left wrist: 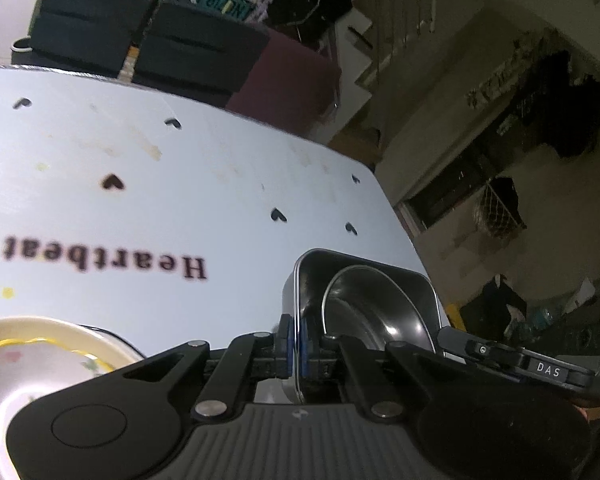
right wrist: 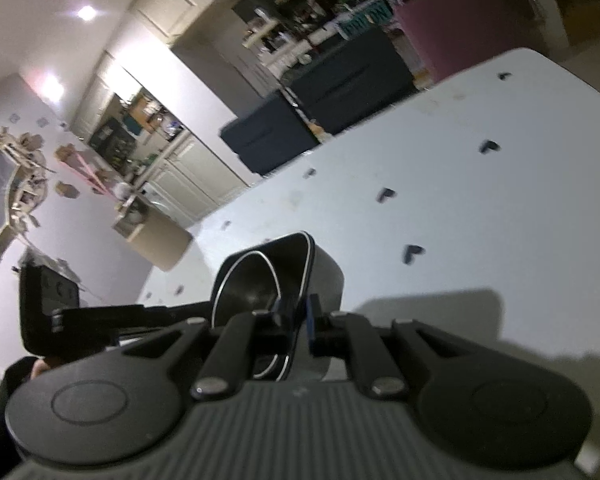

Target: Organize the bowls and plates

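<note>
A rectangular steel container holds a round steel bowl that leans inside it. My left gripper is shut on the container's near wall, blue pads on either side of the rim. From the opposite side my right gripper is shut on the other wall of the same container, with the bowl showing to its left. The container hangs over the white table and casts a shadow on it. A cream plate with a yellow rim lies at the lower left.
The table carries small black hearts and the word "Heartbeat". Two dark chairs stand at its far edge, with a maroon box beside them. The floor and clutter lie past the table's right edge.
</note>
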### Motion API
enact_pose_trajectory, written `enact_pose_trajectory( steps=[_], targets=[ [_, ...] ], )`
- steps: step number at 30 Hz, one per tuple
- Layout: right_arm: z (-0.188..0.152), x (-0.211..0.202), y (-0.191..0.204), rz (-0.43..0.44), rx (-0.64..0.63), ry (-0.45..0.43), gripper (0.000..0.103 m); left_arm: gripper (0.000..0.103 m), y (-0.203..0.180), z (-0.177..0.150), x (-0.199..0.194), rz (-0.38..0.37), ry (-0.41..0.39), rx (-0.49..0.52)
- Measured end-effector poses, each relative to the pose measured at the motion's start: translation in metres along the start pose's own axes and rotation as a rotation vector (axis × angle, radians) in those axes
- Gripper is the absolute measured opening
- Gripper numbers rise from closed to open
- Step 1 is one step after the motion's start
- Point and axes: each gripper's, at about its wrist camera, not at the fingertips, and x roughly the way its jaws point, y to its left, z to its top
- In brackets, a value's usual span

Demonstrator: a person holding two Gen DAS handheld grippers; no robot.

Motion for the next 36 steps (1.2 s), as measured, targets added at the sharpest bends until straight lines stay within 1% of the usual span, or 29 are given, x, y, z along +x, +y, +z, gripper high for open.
enact_pose_trajectory(
  steps=[11,17,21,29,36],
  targets=[
    [0.004,0.023,0.044,0.074,-0.051,0.003,0.009,0.003,0.013,-0.01,-0.077,0.033,-0.111,-0.024],
    [-0.002,0.038,0.072,0.117,-0.079,0.017,0.009,0.003,0.031,-0.02,-0.112,0.05,-0.148,-0.052],
    [-0.006,0.047,0.087,0.128,-0.1,0.04,0.011,0.003,0.045,-0.024,-0.132,0.065,-0.171,-0.081],
    [-0.011,0.062,0.106,0.157,-0.115,0.073,0.011,0.003,0.074,-0.035,-0.163,0.081,-0.194,-0.127],
    [-0.022,0.069,0.117,0.173,-0.105,0.104,0.012,0.003,0.096,-0.045,-0.178,0.093,-0.203,-0.163]
  ],
)
